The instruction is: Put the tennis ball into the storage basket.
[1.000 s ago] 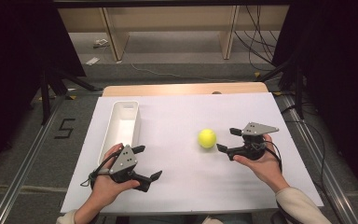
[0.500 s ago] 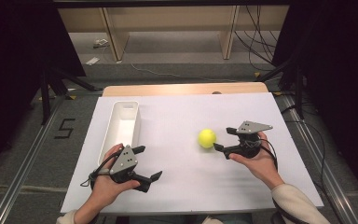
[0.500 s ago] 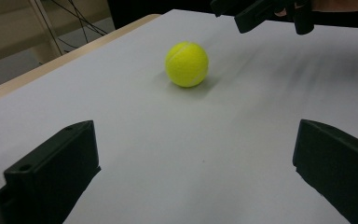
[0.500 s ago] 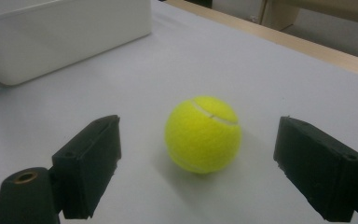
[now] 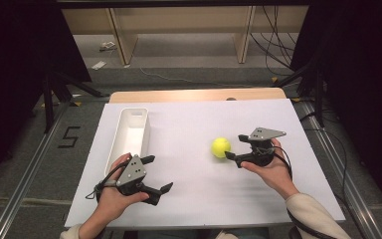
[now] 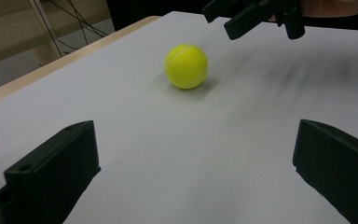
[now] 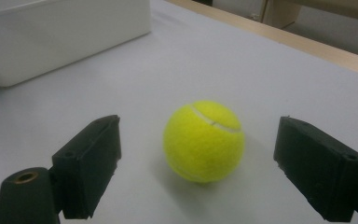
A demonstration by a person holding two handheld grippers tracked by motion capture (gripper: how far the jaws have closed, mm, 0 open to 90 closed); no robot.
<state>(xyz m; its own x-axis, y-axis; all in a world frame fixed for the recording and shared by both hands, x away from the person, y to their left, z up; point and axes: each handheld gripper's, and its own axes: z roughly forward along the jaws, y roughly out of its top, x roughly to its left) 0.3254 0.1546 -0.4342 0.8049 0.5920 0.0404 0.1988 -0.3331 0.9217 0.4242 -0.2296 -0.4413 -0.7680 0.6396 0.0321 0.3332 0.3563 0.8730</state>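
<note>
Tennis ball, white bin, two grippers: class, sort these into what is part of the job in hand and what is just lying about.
In the job:
tennis ball
right gripper, open at the ball

Lying about:
white bin
left gripper, open, idle

The ball (image 5: 221, 147) lies on the table (image 5: 189, 124), right of the bin (image 5: 129, 133), just before the right tongs (image 5: 234, 149).

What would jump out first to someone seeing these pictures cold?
The bright yellow tennis ball on the white table, right of centre, is the one spot of colour. The right tongs sit just beside it, jaws spread wide with the ball between them but apart from both. A long white tray lies at the table's left, and the left tongs wait open near the front edge.
</note>
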